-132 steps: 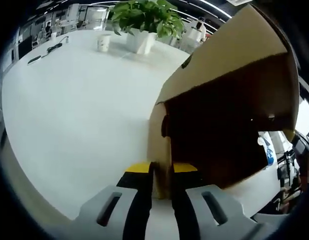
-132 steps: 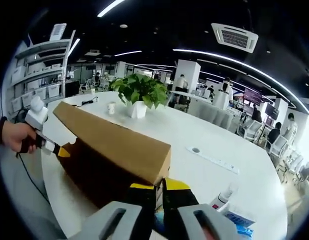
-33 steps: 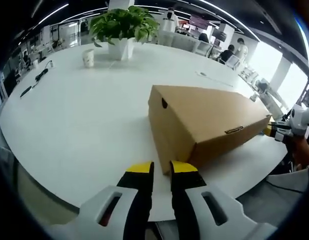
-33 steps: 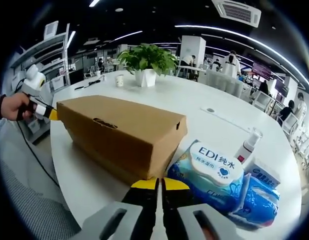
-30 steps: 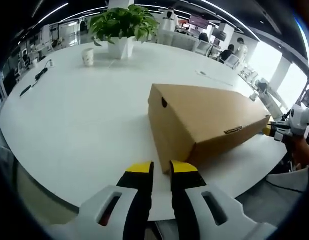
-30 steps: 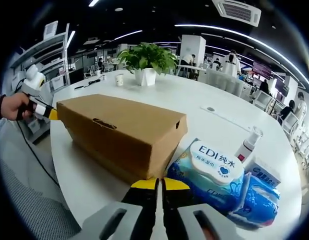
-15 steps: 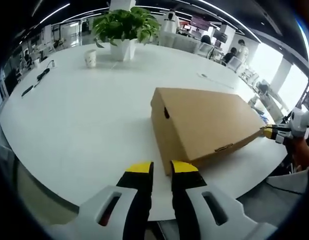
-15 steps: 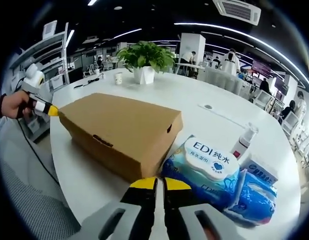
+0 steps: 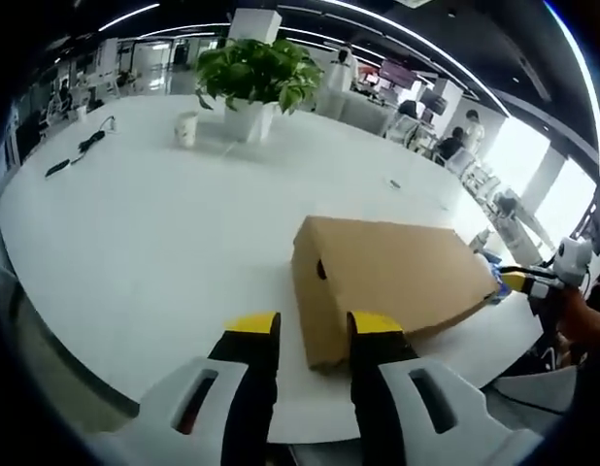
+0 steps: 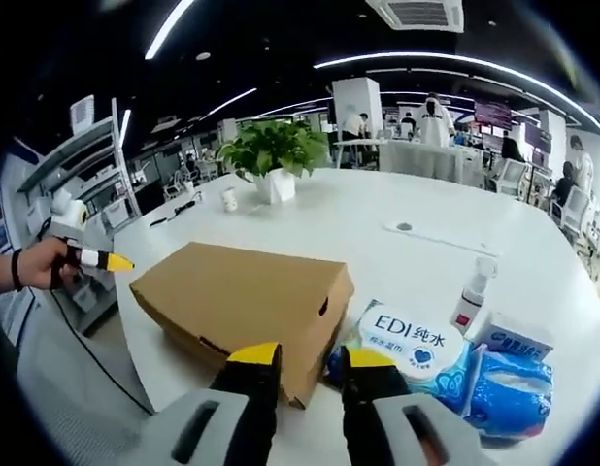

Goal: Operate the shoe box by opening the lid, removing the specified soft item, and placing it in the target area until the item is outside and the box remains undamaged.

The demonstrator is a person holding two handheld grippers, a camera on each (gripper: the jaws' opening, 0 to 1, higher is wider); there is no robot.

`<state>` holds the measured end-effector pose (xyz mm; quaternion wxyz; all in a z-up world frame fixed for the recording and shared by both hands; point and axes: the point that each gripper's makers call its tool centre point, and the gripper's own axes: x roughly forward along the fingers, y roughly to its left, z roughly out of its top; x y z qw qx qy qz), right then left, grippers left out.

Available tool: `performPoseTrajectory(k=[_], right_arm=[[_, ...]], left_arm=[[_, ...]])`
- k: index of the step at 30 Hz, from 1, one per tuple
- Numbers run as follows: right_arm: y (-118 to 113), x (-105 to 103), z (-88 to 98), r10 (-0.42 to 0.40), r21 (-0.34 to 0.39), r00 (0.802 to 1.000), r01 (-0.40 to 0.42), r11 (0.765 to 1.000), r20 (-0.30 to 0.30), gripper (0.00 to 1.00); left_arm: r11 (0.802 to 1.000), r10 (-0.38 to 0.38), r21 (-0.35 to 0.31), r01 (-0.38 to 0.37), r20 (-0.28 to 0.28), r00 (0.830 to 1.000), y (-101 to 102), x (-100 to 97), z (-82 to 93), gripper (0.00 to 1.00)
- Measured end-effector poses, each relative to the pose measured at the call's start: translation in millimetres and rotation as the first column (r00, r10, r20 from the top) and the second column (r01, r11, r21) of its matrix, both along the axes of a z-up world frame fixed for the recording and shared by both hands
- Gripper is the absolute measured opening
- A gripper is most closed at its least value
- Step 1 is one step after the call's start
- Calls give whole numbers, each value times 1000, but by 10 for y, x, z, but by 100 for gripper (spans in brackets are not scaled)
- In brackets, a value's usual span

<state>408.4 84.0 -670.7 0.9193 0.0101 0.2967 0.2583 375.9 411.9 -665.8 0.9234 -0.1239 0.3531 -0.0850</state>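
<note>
The white tabletop (image 9: 135, 223) is a broad round-edged surface, and the brown shoe box (image 9: 387, 277) lies near its edge closest to the person, lid shut flat, a small dark hole in the end wall that faces the left gripper view. In the right gripper view the same shoe box (image 10: 242, 296) sits at the near edge with a blue pack of wet wipes (image 10: 412, 349) touching or just beside its end, a second blue packet (image 10: 509, 383) next to that, and a small white spray bottle (image 10: 470, 291) standing upright behind them. Toward the far edge of the tabletop stands a potted plant (image 9: 256, 78) in a white pot, with a paper cup (image 9: 187, 128) near it and a dark cable (image 9: 82, 155) off toward the side edge. The left gripper (image 9: 315, 335) hangs just short of the box's near corner, yellow-tipped jaws apart and holding nothing. The right gripper (image 10: 312, 364) hovers over the box's other end, jaws likewise spread with an empty gap. A hand (image 10: 33, 267) at the side of the right gripper view grips the other tool clear of the box
</note>
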Motion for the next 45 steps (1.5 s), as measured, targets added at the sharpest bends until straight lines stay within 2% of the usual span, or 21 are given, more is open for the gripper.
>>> performPoseTrajectory(k=[4, 10, 14, 18, 26, 33, 39, 45], right_arm=[[121, -1, -41, 15, 44, 999, -13, 999, -34, 29], [200, -8, -98, -13, 134, 995, 26, 991, -99, 34], [242, -62, -111, -9, 137, 993, 25, 990, -117, 34], [304, -135, -208, 22, 122, 988, -4, 992, -153, 33], [284, -146, -414, 11, 122, 981, 12, 993, -193, 32], [286, -116, -396, -16, 130, 981, 42, 991, -191, 32], [335, -29, -401, -30, 126, 980, 56, 990, -199, 32], [361, 130, -406, -63, 121, 976, 89, 989, -209, 32]], left_arm=[[999, -27, -26, 27, 3, 1000, -121, 45, 8, 33], [997, -66, -44, 65, -30, 997, -301, 59, -107, 38], [996, -76, -47, 73, -53, 996, -368, 53, -190, 37], [996, -80, -54, 76, -78, 994, -425, 39, -283, 33], [995, -92, -55, 85, -122, 988, -446, 15, -405, 32], [994, -97, -70, 89, -125, 987, -451, 21, -409, 32], [994, -94, -67, 86, -116, 989, -410, 155, -402, 32], [993, -107, -64, 101, -111, 988, -375, 451, -396, 31]])
